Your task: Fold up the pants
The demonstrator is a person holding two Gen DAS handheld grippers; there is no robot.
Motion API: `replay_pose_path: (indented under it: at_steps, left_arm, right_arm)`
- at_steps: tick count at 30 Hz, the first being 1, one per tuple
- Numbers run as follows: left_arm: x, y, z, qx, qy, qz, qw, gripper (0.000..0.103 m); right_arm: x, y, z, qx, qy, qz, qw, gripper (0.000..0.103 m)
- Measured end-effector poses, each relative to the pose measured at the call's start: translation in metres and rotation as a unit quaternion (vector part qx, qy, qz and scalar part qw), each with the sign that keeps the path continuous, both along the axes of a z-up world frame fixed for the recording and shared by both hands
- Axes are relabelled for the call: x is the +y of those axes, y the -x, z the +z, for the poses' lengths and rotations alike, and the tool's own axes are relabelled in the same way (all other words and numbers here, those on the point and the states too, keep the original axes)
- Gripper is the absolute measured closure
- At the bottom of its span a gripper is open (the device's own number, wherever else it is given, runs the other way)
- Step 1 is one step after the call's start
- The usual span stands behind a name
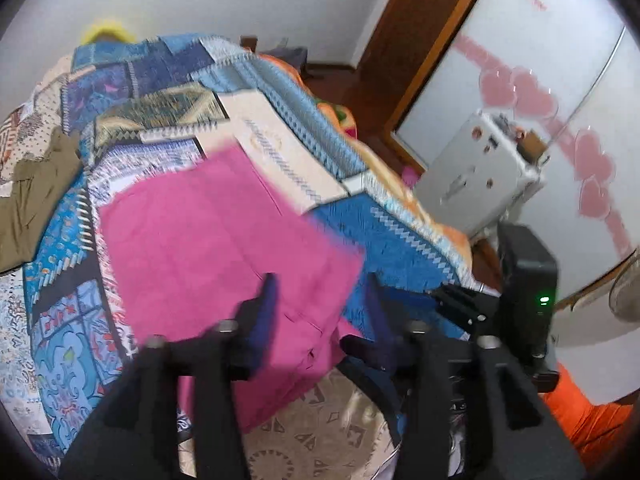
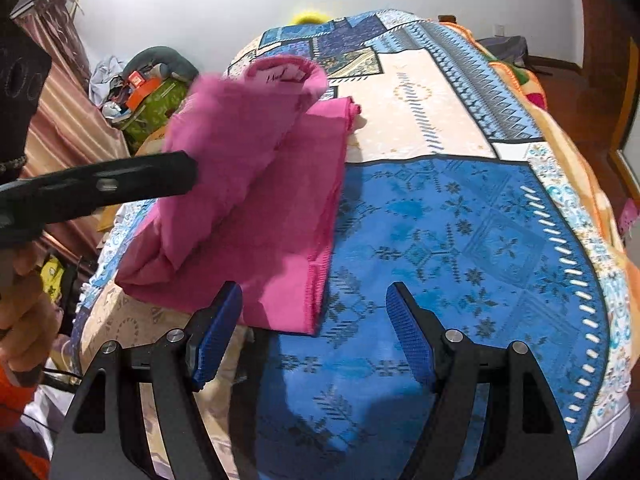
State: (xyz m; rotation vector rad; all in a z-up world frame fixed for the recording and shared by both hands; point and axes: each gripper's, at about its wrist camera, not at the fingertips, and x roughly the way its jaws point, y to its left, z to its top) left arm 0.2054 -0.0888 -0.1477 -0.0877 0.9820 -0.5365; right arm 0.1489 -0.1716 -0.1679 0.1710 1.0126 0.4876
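Observation:
Pink pants (image 1: 224, 240) lie folded on the patterned blue bedspread (image 1: 396, 240). My left gripper (image 1: 320, 296) hovers over their near end, its jaws apart and its pads clear of the cloth. In the right wrist view, an upper layer of the pants (image 2: 248, 132) is bunched and lifted above the flat lower layer. The left gripper (image 2: 188, 172) comes in side-on from the left, its tip at that bunched fold. My right gripper (image 2: 316, 312) stands open over the bedspread (image 2: 460, 240), just right of the pants' near edge, with nothing between its fingers.
An olive garment (image 1: 32, 200) lies at the bed's left side. A white box (image 1: 480, 176) stands on the floor beyond the bed's right edge. Clutter (image 2: 148, 92) and a striped curtain (image 2: 72, 120) sit left of the bed. A hand (image 2: 20, 312) holds the left gripper's handle.

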Motion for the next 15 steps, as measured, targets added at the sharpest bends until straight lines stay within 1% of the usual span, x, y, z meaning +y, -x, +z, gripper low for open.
replay_pose_path:
  at_steps: [2,4,6,10,14,15]
  left_arm:
    - [0.005,0.001,0.009,-0.021,-0.006,0.004,0.9998,0.047]
    - [0.012,-0.004,0.013,-0.036,-0.035,0.018,0.9986,0.046]
    - [0.023,-0.014,0.012,-0.044,-0.068,0.042,0.9958,0.046]
    - [0.055,-0.043,0.002,-0.029,-0.093,0.081,0.9919,0.046]
    - [0.084,-0.075,-0.013,-0.004,-0.117,0.104,0.9877,0.046]
    - [0.089,-0.084,-0.019,0.005,-0.121,0.108,0.9868,0.044]
  right_arm:
    - [-0.004,-0.001,0.002,-0.002,0.001,-0.006,1.000,0.032]
    - [-0.009,-0.002,0.005,-0.005,-0.001,-0.012,1.000,0.032]
    - [-0.012,-0.003,0.009,-0.010,-0.006,-0.019,1.000,0.032]
    - [-0.012,-0.007,0.019,-0.020,-0.015,-0.024,0.999,0.032]
    - [-0.007,-0.014,0.025,-0.032,-0.026,-0.028,0.999,0.032]
    - [-0.004,-0.018,0.024,-0.033,-0.026,-0.030,0.999,0.032]
